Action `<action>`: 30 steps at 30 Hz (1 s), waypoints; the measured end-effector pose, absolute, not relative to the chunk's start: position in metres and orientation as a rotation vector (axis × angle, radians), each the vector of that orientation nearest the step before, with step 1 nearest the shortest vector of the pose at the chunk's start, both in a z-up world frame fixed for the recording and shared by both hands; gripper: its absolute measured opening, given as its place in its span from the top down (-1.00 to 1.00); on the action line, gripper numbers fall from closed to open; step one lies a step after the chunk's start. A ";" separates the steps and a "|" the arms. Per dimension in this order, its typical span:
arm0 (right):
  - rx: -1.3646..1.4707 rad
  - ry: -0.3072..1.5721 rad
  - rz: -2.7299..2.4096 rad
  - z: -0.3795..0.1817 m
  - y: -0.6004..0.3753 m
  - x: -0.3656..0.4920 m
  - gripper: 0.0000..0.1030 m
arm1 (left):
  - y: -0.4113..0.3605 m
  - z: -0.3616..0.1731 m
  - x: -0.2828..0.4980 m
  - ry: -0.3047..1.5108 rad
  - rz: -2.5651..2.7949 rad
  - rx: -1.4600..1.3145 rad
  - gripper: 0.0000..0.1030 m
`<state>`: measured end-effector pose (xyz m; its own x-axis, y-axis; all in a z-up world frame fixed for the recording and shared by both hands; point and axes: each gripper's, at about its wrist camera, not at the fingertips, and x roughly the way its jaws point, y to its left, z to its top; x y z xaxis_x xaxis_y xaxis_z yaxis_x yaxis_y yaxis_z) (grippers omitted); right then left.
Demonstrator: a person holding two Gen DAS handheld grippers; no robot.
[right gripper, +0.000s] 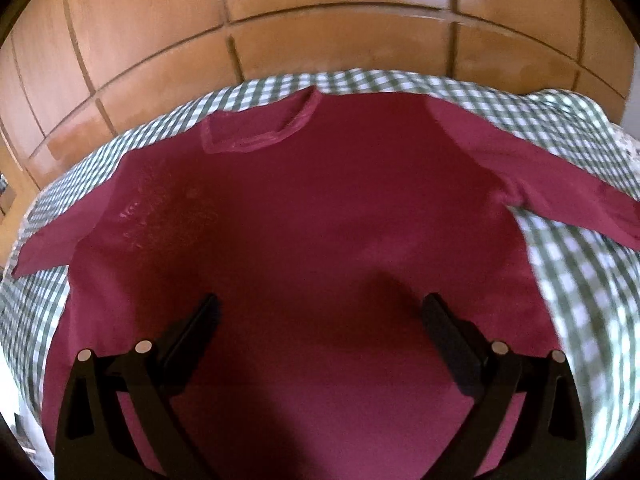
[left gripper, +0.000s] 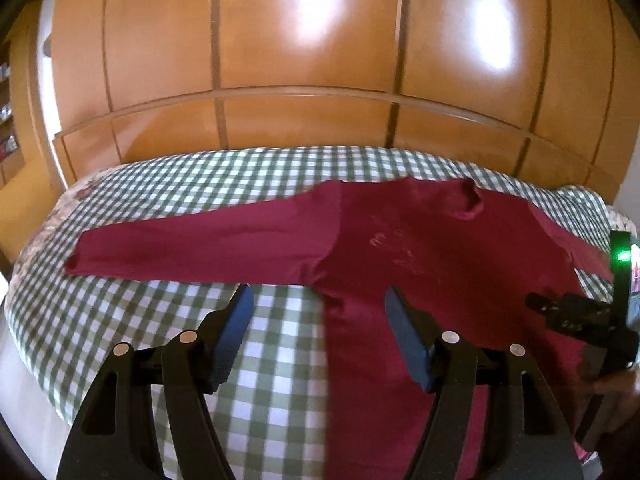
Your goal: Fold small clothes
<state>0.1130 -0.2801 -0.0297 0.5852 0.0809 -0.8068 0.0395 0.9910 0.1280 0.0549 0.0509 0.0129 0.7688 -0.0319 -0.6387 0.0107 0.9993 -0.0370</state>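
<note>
A dark red long-sleeved shirt (left gripper: 404, 248) lies spread flat on a green-and-white checked cover (left gripper: 168, 184), neck away from me, both sleeves stretched out sideways. My left gripper (left gripper: 320, 300) is open and empty, hovering over the shirt's left side edge just below the armpit. My right gripper (right gripper: 320, 304) is open and empty above the middle of the shirt's body (right gripper: 304, 208). The right gripper also shows at the right edge of the left wrist view (left gripper: 576, 312), with a green light on it.
The checked cover (right gripper: 580, 280) lies over a bed-like surface with a floral-patterned edge (left gripper: 48, 220) at the left. A tall wooden panelled wardrobe (left gripper: 304, 60) stands right behind it. Shelves show at the far left (left gripper: 6, 128).
</note>
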 end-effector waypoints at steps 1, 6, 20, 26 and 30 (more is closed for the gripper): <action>0.140 0.946 0.018 -0.029 -0.286 0.109 -0.95 | 0.047 0.013 0.054 0.694 -0.029 -0.027 -0.31; 0.159 0.964 -0.040 -0.029 -0.327 0.080 -0.95 | 0.030 0.011 0.051 0.701 -0.058 -0.003 -0.46; 0.440 0.928 -0.148 -0.027 -0.445 0.004 -0.94 | -0.010 -0.023 0.061 0.801 -0.140 0.037 -0.49; 0.712 0.835 -0.326 -0.027 -0.538 0.026 -0.45 | -0.017 -0.063 0.069 0.909 -0.168 0.013 -0.49; 0.894 0.768 -0.389 -0.036 -0.591 0.047 -0.21 | -0.018 -0.076 0.067 0.917 -0.169 0.022 -0.55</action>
